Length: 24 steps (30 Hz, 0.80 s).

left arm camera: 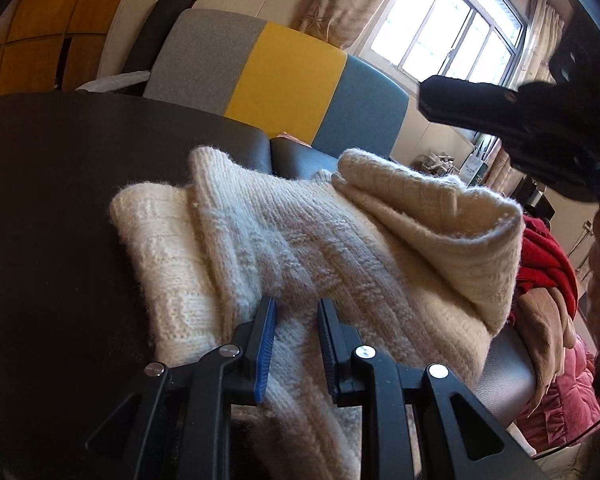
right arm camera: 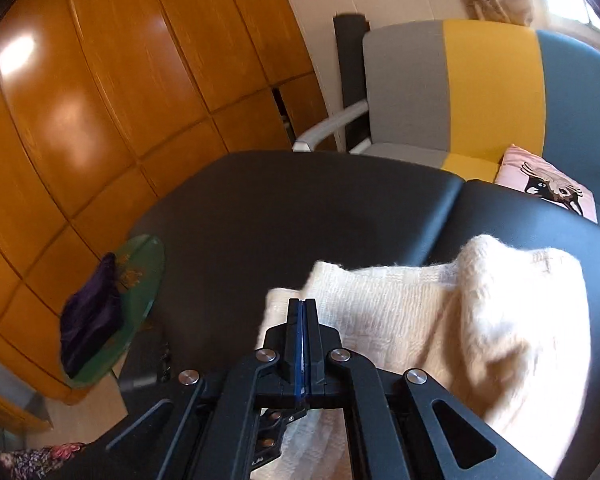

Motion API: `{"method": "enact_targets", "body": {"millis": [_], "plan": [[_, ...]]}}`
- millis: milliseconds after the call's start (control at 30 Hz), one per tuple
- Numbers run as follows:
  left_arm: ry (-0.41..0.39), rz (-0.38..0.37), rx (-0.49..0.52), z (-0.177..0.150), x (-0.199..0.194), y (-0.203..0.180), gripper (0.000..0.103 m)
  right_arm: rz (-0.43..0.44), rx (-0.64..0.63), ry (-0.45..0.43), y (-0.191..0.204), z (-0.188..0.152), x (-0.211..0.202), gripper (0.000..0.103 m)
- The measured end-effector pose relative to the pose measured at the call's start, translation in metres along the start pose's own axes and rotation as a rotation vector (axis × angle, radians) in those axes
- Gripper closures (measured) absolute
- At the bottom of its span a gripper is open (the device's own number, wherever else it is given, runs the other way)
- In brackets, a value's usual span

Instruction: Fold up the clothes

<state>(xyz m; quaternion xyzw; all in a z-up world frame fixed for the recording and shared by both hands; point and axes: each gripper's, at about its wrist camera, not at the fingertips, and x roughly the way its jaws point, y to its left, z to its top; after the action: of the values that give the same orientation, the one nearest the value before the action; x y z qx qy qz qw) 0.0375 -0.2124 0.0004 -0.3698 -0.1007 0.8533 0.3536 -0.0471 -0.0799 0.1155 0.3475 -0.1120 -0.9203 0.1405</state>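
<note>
left claw (left arm camera: pixel 296 312) spread over cream sweater (left arm camera: pixel 320 240) | right claw (right arm camera: pixel 303 312) pressed together, empty | judged: pinch one layer, fold toward desk (left arm camera: pixel 60 200) middle.

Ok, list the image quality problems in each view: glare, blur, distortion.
Left wrist view: the window is blown out white; the other gripper against it is a near-black silhouette; fisheye bends the dark table edge. Right wrist view: glare patches on the wooden wardrobe, its panel lines bowed; the cream sweater looks soft and overexposed at right.
</note>
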Motion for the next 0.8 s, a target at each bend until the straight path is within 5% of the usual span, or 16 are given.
{"method": "enact_targets", "body": {"millis": [100,167,200,300,367,567,633,700,767,800], "plan": [[-0.007,-0.018,-0.054,0.003,-0.003,0.003,0.082,-0.077,0.097,-0.117,-0.037,-0.012,-0.038,0.078],[-0.022,-0.021,-0.101,0.009,-0.008,0.001,0.082,-0.152,0.193,-0.209,-0.073,-0.022,-0.071,0.048],[-0.036,-0.022,-0.118,0.014,-0.011,-0.001,0.080,-0.187,0.238,-0.250,-0.091,-0.027,-0.086,0.044],[-0.091,-0.094,-0.142,0.031,-0.021,-0.017,0.076,-0.215,0.283,-0.196,-0.132,-0.046,-0.101,0.042],[-0.058,-0.158,-0.173,0.044,-0.014,-0.028,0.073,-0.186,0.284,-0.183,-0.143,-0.061,-0.103,0.042],[0.177,-0.276,-0.439,0.060,0.044,-0.027,0.061,-0.103,0.183,-0.188,-0.138,-0.066,-0.083,0.040],[0.221,-0.306,-0.519,0.059,0.058,-0.022,0.059,-0.053,0.195,-0.166,-0.147,-0.059,-0.062,0.039],[0.230,-0.334,-0.601,0.056,0.067,-0.017,0.055,0.087,0.236,-0.104,-0.147,-0.061,-0.044,0.038],[0.225,-0.358,-0.676,0.054,0.074,-0.011,0.051,0.182,0.195,-0.025,-0.143,-0.067,-0.025,0.038],[0.233,-0.369,-0.705,0.053,0.078,-0.010,0.051,0.163,0.124,0.011,-0.133,-0.074,-0.019,0.038]]}}
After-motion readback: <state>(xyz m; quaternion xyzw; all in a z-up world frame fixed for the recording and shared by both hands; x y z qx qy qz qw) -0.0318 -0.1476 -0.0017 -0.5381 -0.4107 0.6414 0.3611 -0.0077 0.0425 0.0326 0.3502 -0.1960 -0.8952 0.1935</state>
